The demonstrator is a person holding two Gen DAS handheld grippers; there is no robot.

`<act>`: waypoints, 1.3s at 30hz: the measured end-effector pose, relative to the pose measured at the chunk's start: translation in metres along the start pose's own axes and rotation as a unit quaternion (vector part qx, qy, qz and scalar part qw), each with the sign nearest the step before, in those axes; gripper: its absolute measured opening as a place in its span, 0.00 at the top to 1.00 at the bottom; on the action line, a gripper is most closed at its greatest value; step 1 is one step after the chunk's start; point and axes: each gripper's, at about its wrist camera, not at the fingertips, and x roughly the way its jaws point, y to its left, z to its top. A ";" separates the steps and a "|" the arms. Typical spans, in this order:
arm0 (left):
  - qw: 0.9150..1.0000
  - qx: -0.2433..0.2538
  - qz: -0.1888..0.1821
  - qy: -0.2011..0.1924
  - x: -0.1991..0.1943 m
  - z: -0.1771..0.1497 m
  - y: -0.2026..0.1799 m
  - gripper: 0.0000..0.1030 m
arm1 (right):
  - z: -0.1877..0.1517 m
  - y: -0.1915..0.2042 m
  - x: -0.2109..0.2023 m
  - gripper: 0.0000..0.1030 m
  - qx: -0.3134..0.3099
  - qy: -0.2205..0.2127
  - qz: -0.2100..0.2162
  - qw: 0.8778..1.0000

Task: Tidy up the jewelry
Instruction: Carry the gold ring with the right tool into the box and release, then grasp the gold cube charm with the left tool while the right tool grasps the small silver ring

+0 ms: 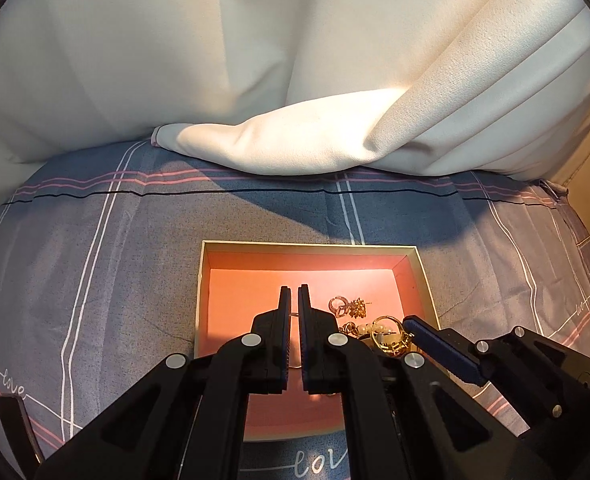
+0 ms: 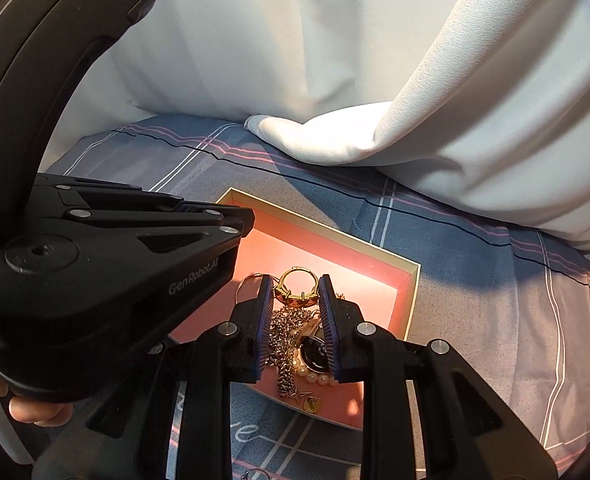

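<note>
A shallow box with a pink inside and cream rim (image 1: 309,245) (image 2: 413,280) lies on the bed. In it is a heap of gold jewelry (image 1: 383,336) (image 2: 291,340): chains, pearls, earrings (image 1: 349,306), a round dark watch face (image 2: 315,354). My left gripper (image 1: 294,292) hovers over the box's middle, jaws nearly together with a thin silver chain (image 1: 294,314) between them. My right gripper (image 2: 295,282) is shut on a gold ring with amber stones (image 2: 297,292), held above the heap. The right gripper shows in the left wrist view (image 1: 443,344).
The box sits on a grey-blue checked bedsheet (image 1: 95,260) with pink and white lines. A white curtain (image 1: 295,80) hangs behind and pools on the bed. A small silver piece (image 2: 255,474) lies on the sheet at the near edge.
</note>
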 end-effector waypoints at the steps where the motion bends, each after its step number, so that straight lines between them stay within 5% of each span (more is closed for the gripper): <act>1: 1.000 0.000 0.000 0.000 0.000 0.000 0.000 0.96 | 0.000 0.000 0.000 0.77 0.000 0.000 -0.001 1.000; 9: 1.000 0.000 0.000 0.003 0.000 0.002 -0.002 0.94 | -0.001 0.001 0.001 0.76 0.003 0.008 0.016 1.000; 10: 1.000 -0.005 -0.003 0.006 0.000 0.002 -0.001 0.88 | -0.002 0.002 0.002 0.73 0.001 0.017 0.012 1.000; 12: 1.000 -0.015 -0.001 0.009 -0.002 0.001 0.002 0.30 | -0.006 0.002 -0.003 0.31 0.000 0.012 -0.008 1.000; 20: 0.999 0.022 -0.017 -0.018 -0.033 -0.054 0.006 0.08 | -0.072 -0.007 -0.041 0.18 0.047 0.008 -0.001 0.999; 27: 0.997 0.068 -0.014 0.029 -0.030 -0.157 0.010 0.08 | -0.158 -0.003 -0.033 0.18 0.082 0.073 0.014 0.994; 31: 0.996 0.072 0.013 0.051 -0.021 -0.192 0.013 0.10 | -0.171 0.007 -0.031 0.16 0.068 0.073 0.004 0.995; 34: 0.995 0.085 0.028 0.035 -0.022 -0.195 0.009 0.21 | -0.164 0.012 -0.026 0.16 0.063 0.070 0.013 0.995; 37: 0.996 0.087 0.025 0.024 -0.025 -0.194 0.007 0.44 | -0.158 0.016 -0.020 0.16 0.057 0.067 0.014 0.996; 39: 0.996 0.088 0.017 0.018 -0.028 -0.194 0.006 0.68 | -0.152 0.021 -0.016 0.19 0.042 0.066 0.016 0.997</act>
